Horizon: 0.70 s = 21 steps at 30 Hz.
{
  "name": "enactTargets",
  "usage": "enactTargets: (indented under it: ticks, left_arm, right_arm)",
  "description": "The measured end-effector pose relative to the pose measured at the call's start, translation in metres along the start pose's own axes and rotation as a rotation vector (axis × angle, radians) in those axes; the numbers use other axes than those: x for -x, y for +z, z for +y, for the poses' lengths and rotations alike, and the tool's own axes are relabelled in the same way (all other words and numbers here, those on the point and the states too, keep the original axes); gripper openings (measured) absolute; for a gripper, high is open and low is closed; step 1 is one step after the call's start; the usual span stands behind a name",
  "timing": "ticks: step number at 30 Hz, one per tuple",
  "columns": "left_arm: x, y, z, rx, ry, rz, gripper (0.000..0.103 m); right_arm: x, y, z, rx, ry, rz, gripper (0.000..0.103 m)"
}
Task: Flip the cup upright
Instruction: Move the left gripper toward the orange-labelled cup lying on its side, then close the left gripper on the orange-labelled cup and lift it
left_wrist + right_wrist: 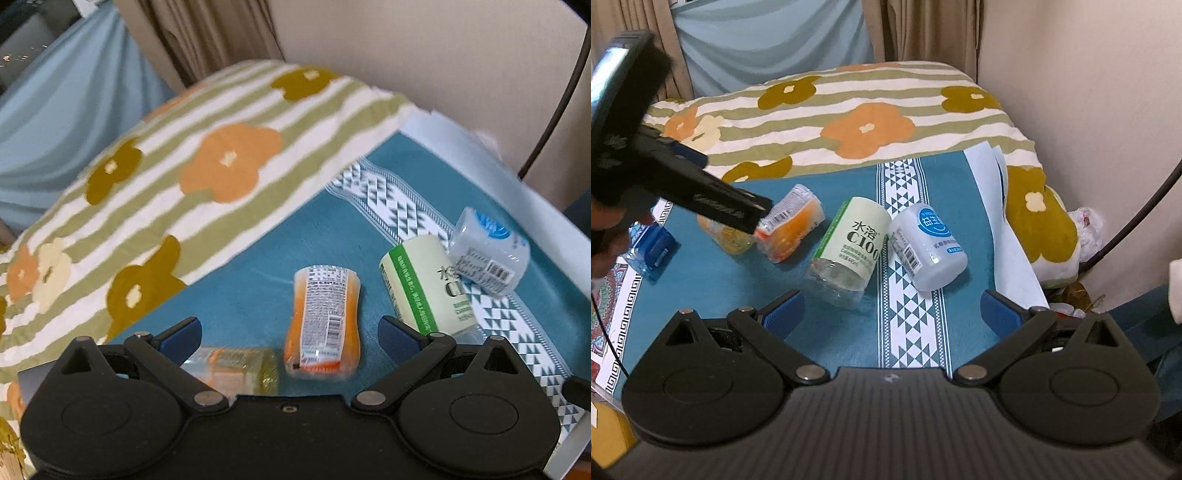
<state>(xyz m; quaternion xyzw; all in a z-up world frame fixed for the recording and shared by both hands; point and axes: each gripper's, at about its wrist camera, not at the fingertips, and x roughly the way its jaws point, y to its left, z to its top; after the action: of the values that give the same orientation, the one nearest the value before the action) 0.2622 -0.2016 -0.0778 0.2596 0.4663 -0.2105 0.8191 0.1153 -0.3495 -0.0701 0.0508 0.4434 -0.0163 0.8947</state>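
Several cups and bottles lie on their sides on a teal cloth [720, 295]. An orange fruit cup [321, 321] lies just ahead of my open, empty left gripper [290, 334]; it also shows in the right wrist view [792, 227]. A yellowish cup [236, 365] lies by the left finger; in the right wrist view [727, 236] the left gripper body [701, 192] partly hides it. A green-labelled bottle [849, 247] and a white bottle [927, 247] lie ahead of my open, empty right gripper [892, 312].
A flowered striped quilt [849, 118] covers the bed behind the cloth. A blue-capped clear item [652, 247] lies at the left edge. White paper [1008, 236] lies on the right of the cloth. A wall and a black cable [1137, 218] stand at the right.
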Motion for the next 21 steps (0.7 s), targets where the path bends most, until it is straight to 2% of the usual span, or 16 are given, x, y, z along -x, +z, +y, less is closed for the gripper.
enactTargets:
  ticks: [9, 13, 17, 18, 19, 21]
  left_arm:
    - [-0.056, 0.01, -0.007, -0.046, -0.037, 0.115, 0.094]
    - [-0.07, 0.01, -0.01, -0.047, -0.045, 0.151, 0.083]
    - [-0.079, 0.009, -0.012, -0.039, -0.065, 0.173, 0.077]
    - [-0.08, 0.008, -0.013, -0.038, -0.07, 0.177, 0.073]
    - [-0.082, 0.008, -0.013, -0.037, -0.079, 0.183, 0.063]
    - [-0.083, 0.006, -0.014, -0.035, -0.096, 0.187, 0.063]
  right_arm:
    - [-0.032, 0.001, -0.011, -0.016, 0.027, 0.057, 0.103]
    - [-0.043, -0.001, -0.013, -0.031, 0.04, 0.08, 0.103]
    - [-0.05, -0.003, -0.016, -0.038, 0.05, 0.097, 0.103]
    - [-0.052, -0.003, -0.016, -0.04, 0.053, 0.102, 0.103]
    - [-0.053, -0.004, -0.016, -0.041, 0.056, 0.104, 0.103]
    - [-0.054, -0.005, -0.016, -0.043, 0.061, 0.109, 0.103]
